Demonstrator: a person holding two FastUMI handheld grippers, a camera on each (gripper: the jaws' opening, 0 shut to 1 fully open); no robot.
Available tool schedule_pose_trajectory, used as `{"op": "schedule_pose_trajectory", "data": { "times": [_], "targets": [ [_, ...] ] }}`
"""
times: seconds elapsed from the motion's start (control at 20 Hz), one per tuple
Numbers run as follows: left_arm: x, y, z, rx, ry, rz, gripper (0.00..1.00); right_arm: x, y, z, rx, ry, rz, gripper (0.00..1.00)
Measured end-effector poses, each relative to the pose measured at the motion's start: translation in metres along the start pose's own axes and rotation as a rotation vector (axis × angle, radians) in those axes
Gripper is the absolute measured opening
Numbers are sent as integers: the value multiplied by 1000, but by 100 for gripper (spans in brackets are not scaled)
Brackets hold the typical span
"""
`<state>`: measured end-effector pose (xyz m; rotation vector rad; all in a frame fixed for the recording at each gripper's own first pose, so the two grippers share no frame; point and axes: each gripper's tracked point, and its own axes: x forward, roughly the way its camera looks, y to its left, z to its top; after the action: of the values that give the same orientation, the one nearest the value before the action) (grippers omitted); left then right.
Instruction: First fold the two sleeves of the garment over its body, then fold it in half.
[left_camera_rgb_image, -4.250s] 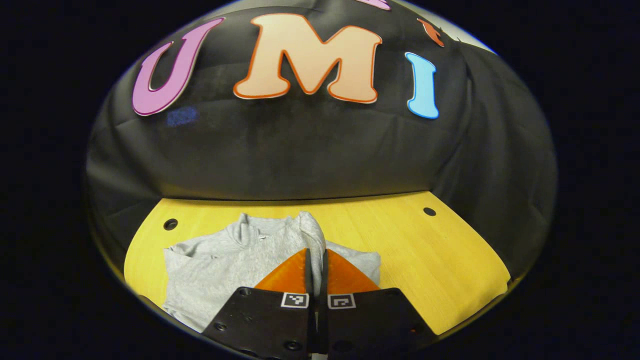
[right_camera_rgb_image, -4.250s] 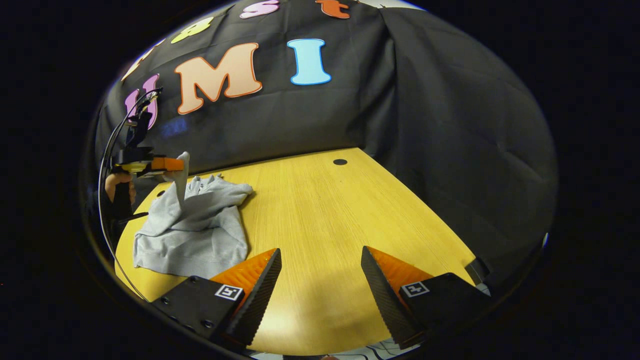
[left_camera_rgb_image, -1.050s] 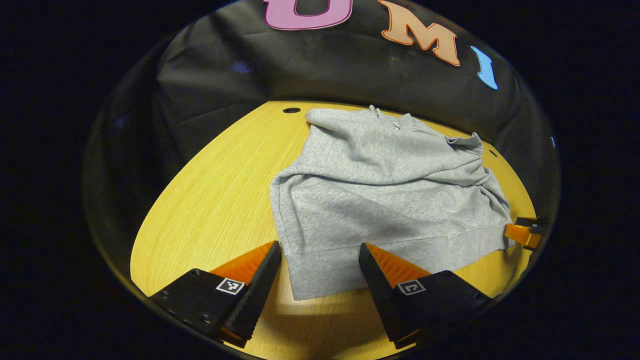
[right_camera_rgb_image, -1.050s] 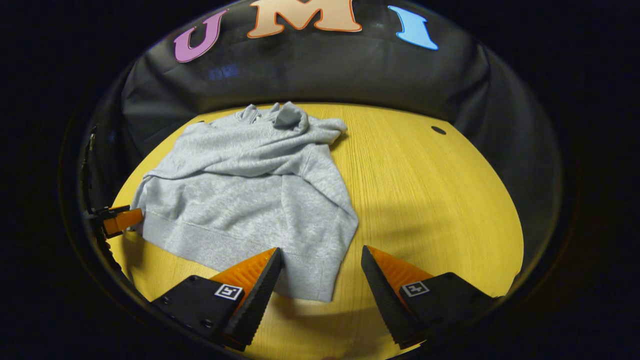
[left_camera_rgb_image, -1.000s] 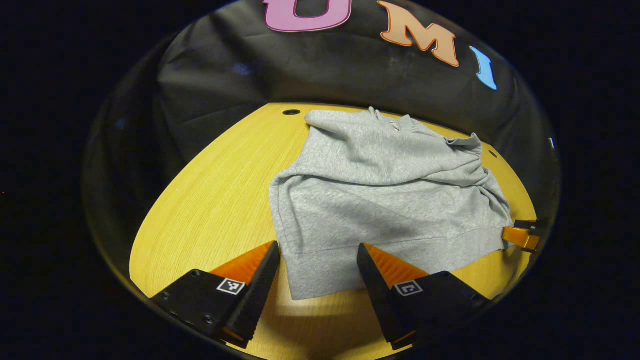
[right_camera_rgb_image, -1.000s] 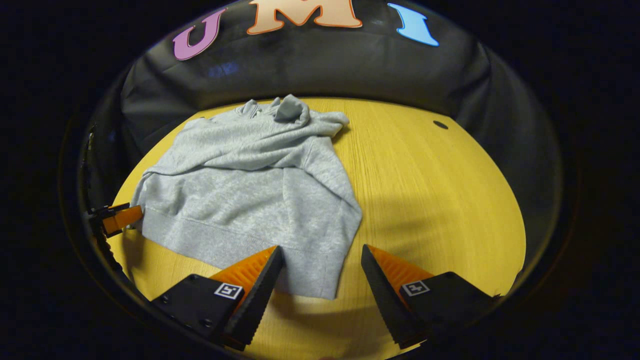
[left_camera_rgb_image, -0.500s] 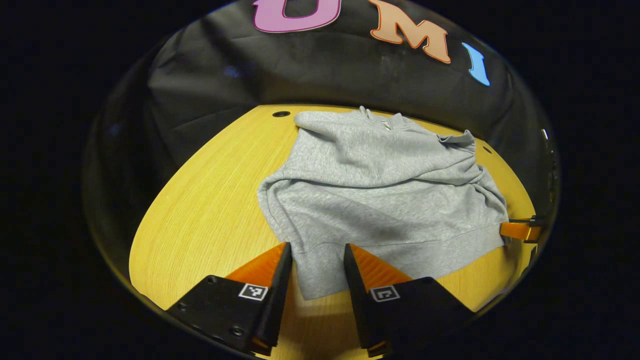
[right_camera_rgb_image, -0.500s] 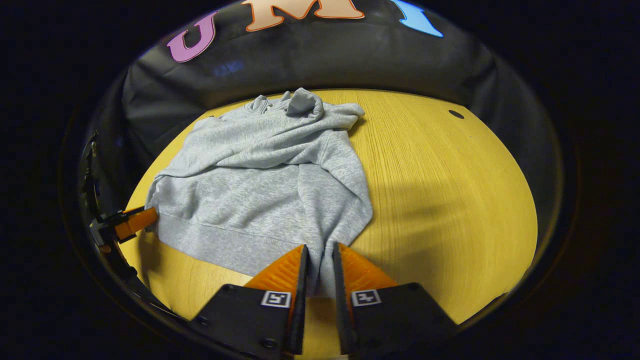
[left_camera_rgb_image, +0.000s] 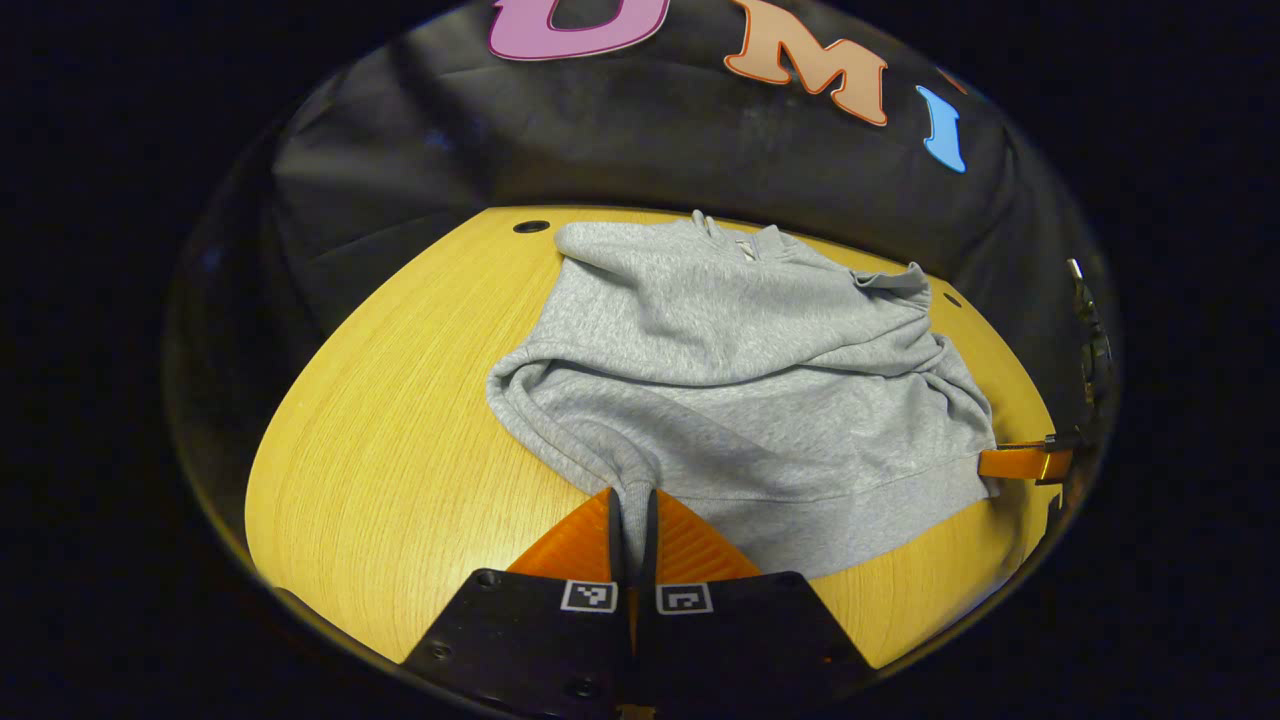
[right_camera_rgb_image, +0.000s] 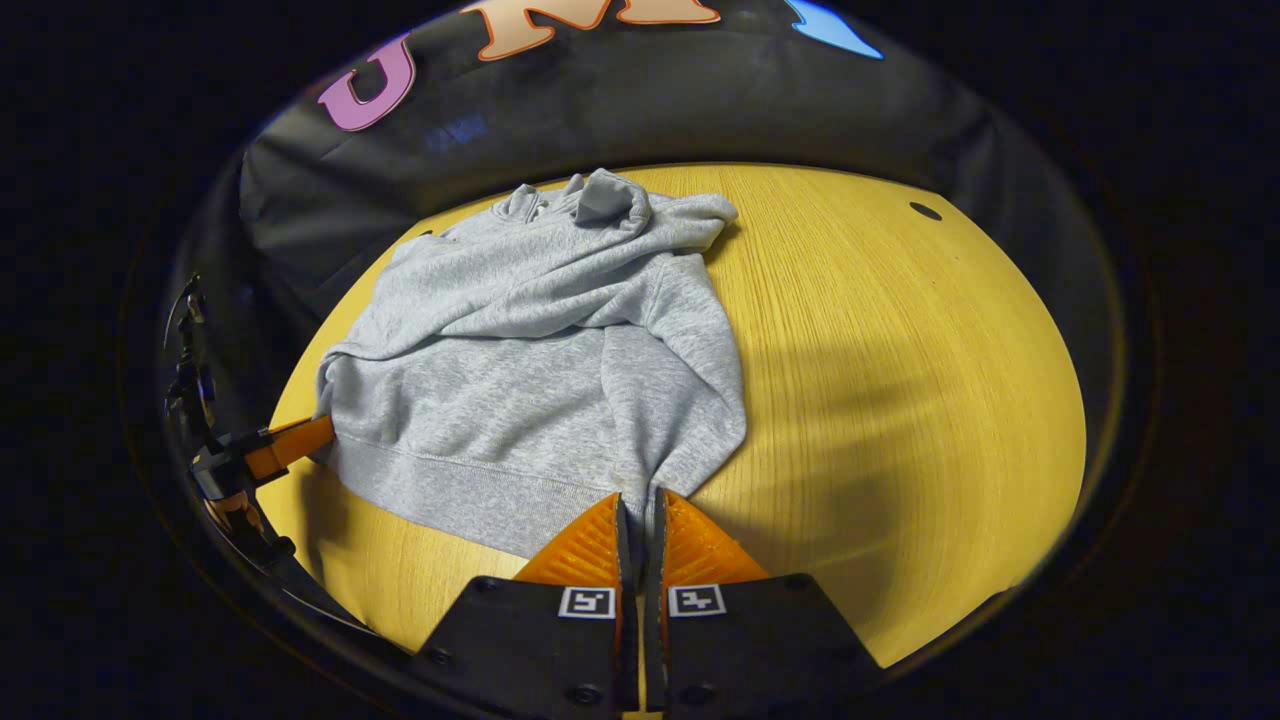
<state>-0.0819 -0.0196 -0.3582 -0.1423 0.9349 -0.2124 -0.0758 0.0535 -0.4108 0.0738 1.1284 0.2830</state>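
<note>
L gripper (left_camera_rgb_image: 632, 500): jaws pinched nearly closed on the hem corner of the grey sweatshirt (left_camera_rgb_image: 740, 370), cloth bunched between both fingers. R gripper (right_camera_rgb_image: 641, 505): same, clamped tight on the other hem corner. Sweatshirt lies on the yellow wooden table (right_camera_rgb_image: 900, 380), sleeves crossed over the body, collar at 12 o'clock by the wall. Small square marker tags on the fingers, not readable as text. No containers.

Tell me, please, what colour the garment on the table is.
Light heathered grey sweatshirt, clearest in the right gripper view.
</note>
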Motion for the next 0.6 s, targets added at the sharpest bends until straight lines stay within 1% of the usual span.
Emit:
{"op": "schedule_pose_trajectory", "data": {
  "times": [0.3, 0.6],
  "targets": [
    [-9, 7, -6, 37, 59, -17, 0, -13, 5, -8, -48, 38, 43, 5],
    [-10, 12, -1, 0, 112, -27, 0, -12, 7, -7, -46, 84, 101, 5]
  ]
}}
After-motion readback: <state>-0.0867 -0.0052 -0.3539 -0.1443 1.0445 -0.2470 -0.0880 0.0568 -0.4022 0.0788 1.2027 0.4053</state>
